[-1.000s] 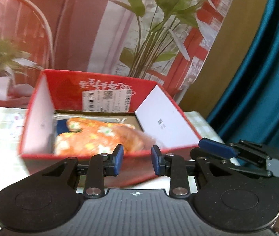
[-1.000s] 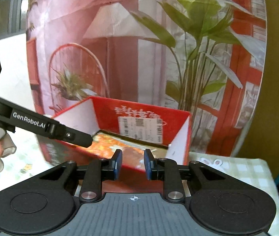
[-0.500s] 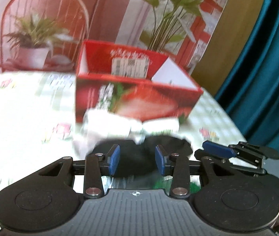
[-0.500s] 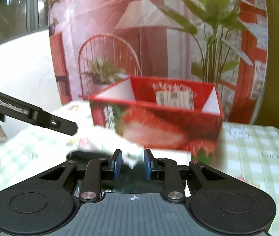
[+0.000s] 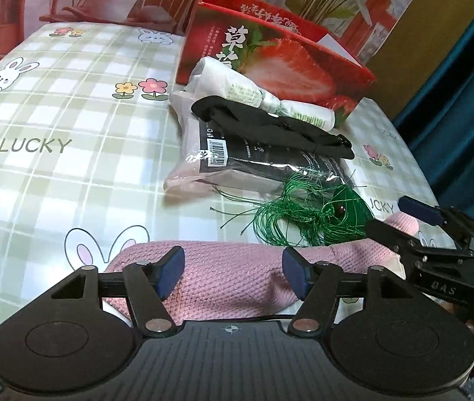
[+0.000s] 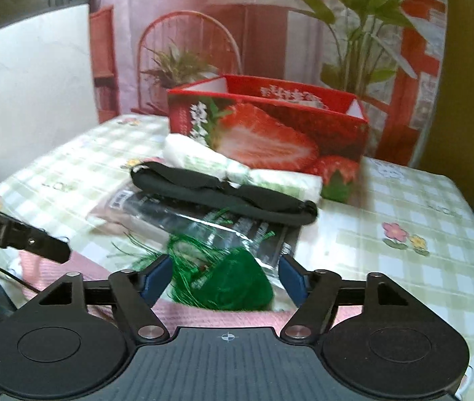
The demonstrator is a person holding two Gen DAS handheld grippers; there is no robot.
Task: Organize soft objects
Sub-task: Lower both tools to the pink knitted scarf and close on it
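Observation:
A pink knitted cloth point(image 5: 230, 277) lies at the table's near edge. My left gripper point(image 5: 233, 275) is open just above it, empty. A green thread bundle point(image 5: 307, 214) lies behind it. My right gripper point(image 6: 225, 279) is open around the green bundle point(image 6: 233, 280), with the pink cloth point(image 6: 223, 317) under it. Further back lie a black packet in clear plastic point(image 5: 257, 163), a black cloth point(image 5: 270, 127) and a white rolled pack point(image 5: 253, 93). A red strawberry box point(image 5: 270, 53) stands behind them, also in the right wrist view point(image 6: 270, 133).
The table has a green checked cloth point(image 5: 53, 117) with rabbits and flowers. A teal curtain point(image 5: 464, 83) hangs at the right. A printed backdrop with plants point(image 6: 220, 33) stands behind the box. The right gripper shows in the left wrist view point(image 5: 437, 230).
Both grippers pulled back from over the box and dropped to the table's near edge. Both opened wider. The pink cloth and green bundle came into view.

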